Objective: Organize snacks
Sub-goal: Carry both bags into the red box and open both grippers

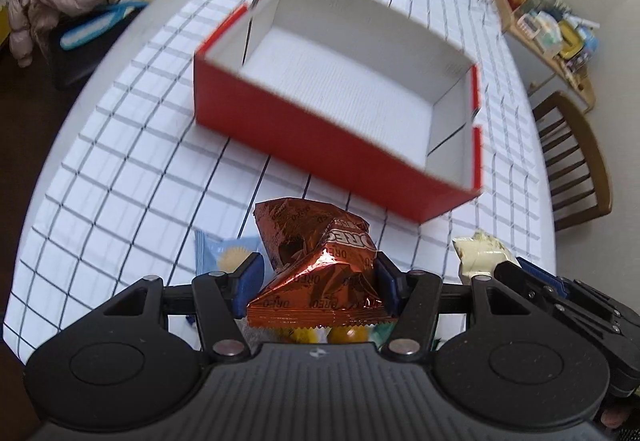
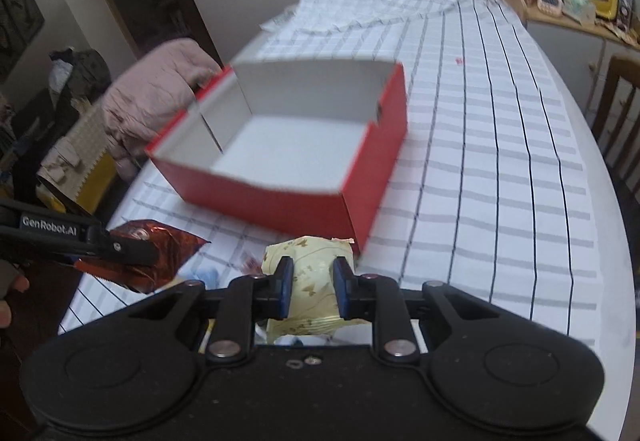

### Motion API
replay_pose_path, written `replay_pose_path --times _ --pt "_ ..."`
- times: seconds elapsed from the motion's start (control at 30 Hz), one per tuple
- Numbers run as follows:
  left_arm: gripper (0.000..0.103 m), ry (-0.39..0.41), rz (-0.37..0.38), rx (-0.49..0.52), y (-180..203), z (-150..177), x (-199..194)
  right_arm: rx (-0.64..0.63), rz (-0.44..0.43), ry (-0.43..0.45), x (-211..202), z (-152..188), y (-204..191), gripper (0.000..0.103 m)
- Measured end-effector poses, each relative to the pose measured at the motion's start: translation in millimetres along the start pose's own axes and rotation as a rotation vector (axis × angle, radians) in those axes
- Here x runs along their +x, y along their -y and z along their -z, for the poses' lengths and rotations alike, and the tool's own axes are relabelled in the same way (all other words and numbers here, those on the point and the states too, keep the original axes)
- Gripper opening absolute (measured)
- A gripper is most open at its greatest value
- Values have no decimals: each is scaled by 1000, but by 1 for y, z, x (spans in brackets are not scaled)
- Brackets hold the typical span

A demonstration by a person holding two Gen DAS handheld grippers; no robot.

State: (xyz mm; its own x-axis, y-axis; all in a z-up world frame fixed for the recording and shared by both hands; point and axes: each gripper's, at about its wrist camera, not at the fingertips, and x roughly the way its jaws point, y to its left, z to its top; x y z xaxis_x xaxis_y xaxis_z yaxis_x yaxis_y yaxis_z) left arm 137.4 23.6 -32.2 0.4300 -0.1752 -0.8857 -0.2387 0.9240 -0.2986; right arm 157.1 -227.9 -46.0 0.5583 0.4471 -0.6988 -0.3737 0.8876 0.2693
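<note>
Two grippers each hold a snack above the checked tablecloth [image 1: 132, 145], just short of the open red box [image 1: 320, 137] with its bare white inside. On the left, the left gripper [image 1: 318, 283] has its blue pads pressed against the sides of a crumpled copper-brown Oreo packet [image 1: 320, 269], the jaws standing partway apart around it, while a pale blue snack packet [image 1: 224, 253] lies on the cloth below. On the right, the right gripper [image 2: 310, 287] is pinched nearly closed on a cream packet with a gold leaf pattern [image 2: 312, 273], squeezing its middle, nearest the box's right front corner.
</note>
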Motion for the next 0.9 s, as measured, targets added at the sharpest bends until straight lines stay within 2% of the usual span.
replay_pose_path --times 0.2,0.43,0.57,0.63,0.67,0.77,0.9 --pt "58 74 -12 48 16 -27 -22 -26 -27 55 2 -34 -10 20" --pt "58 141 -66 112 31 -72 -19 -43 19 79 31 -69 -17 16" --pt "58 119 -85 132 32 -98 4 -35 50 47 58 -83 -16 11" --pt "58 111 -91 141 31 -110 16 -13 63 30 70 -90 -14 1" --pt "58 103 -84 148 29 -114 23 6 58 25 74 -93 -13 0" --pt "58 75 -85 165 26 -123 43 19 66 9 87 -98 -16 0" --pt "58 35 -99 200 20 -129 73 29 91 -20 99 -90 -18 8"
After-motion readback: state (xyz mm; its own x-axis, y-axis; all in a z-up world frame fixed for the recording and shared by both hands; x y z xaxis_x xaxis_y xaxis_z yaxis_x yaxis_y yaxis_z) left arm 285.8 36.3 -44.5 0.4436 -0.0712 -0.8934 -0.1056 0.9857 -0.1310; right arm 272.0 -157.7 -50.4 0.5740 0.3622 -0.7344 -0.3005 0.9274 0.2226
